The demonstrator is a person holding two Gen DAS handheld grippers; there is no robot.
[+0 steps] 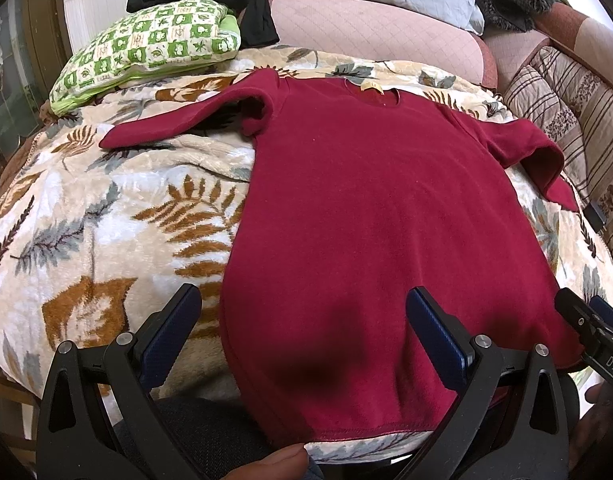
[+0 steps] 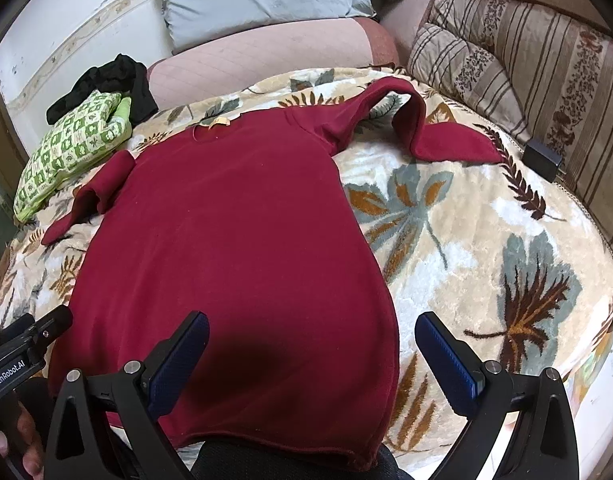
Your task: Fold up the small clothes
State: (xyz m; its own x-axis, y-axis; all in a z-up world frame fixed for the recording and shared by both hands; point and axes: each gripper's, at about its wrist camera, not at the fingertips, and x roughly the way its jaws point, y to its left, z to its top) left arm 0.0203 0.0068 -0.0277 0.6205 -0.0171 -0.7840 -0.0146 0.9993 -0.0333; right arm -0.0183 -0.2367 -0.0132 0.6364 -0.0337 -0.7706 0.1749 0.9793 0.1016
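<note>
Left wrist view: the red sweater lies flat on the leaf-print blanket; the left claw gapes empty over its hem's left corner. Pinch both layers there.

Right wrist view: the right claw gapes empty astride the sweater's right hem edge; grip evenly, matching corners.

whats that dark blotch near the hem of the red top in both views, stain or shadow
Likely shadow: in the left wrist view it sits soft-edged on the dark red fleece top between the open left hand-held gripper fingers; the right wrist view shows the same by the right hand-held gripper.
</note>
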